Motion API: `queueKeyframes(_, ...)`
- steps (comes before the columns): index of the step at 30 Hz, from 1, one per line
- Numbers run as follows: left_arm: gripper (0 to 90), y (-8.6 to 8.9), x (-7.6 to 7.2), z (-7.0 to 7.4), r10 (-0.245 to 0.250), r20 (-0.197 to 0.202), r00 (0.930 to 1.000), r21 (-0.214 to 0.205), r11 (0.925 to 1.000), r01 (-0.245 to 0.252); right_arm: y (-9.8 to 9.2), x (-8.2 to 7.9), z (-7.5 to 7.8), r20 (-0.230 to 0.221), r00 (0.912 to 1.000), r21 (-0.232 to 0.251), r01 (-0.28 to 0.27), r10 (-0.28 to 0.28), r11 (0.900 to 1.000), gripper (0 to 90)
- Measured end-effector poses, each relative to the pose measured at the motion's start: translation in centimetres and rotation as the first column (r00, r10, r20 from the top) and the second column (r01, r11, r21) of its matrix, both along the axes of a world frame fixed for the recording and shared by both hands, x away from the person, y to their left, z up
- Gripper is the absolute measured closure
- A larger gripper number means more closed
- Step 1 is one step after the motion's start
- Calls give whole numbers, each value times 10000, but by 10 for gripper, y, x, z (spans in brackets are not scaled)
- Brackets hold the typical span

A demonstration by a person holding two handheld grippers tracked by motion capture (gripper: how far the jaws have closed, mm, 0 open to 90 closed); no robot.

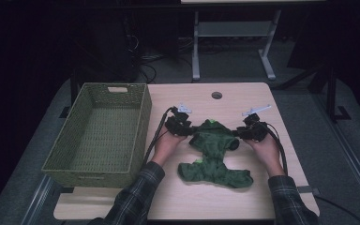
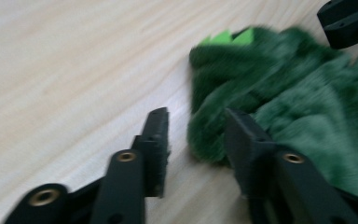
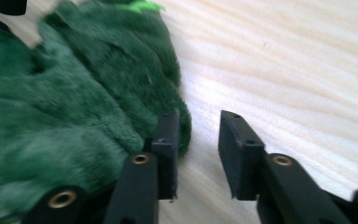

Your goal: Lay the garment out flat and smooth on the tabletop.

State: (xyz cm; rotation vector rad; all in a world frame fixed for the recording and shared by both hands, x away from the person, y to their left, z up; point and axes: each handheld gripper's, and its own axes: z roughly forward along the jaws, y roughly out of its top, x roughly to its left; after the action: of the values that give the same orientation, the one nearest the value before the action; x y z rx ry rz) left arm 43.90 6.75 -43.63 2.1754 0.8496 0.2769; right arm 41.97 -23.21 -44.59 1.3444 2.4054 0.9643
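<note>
Left gripper view first: my left gripper [image 2: 193,135] has its two black jaws spread, with bare wood and a tuft of fleece edge in the gap, pinching nothing. Its right-hand jaw lies against the fuzzy dark green fleece pet garment [image 2: 307,107], whose bright green trim sits at the far end. From the right gripper view, my right gripper [image 3: 198,140] is likewise parted over bare tabletop, its left-hand jaw just beside the same fleece and the gap between the jaws empty (so neither tool has a hold at present).

From the high view, both grippers flank the garment's far half, one at each side, with the garment lying spread out on the light wooden table [image 1: 243,197], roughly at its middle. To the left stands the olive-green woven rectangular basket [image 1: 143,122], with nothing in it as far as I can see.

My reading: the garment looks laid out flat, perhaps smoothed, but not folded and not in the basket. If it is bound for the basket, folding and carrying are left.
</note>
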Motion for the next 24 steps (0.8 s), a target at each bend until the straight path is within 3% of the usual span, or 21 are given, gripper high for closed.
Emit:
queueKeyframes(5, 446, 1, -12, 15, -517, -64, 9986, -81, 9986, 516, -2, -9, 14, 94, 9998, 439, -175, 171, 9989, 603)
queueKeyframes(9, 363, 4, -25, 22, -881, -125, 9960, -52, 9961, 880, -1, -18, 22, 98, 9995, 491, -305, 301, 9983, 561)
queueKeyframes(18, 173, 9, -55, 19, -1135, -255, 9932, 356, 9928, 1144, 3, -39, 27, 395, 9970, 760, -688, 660, 9947, 550)
queueKeyframes(22, 144, 13, -69, 17, -1176, -125, 9930, 370, 9923, 1180, 7, -45, 29, 346, 9959, 747, -864, 840, 9935, 552)
queueKeyframes(24, 134, 15, -76, 17, -1181, -35, 9930, 352, 9924, 1182, 8, -49, 31, 465, 9950, 995, -927, 884, 9907, 565)
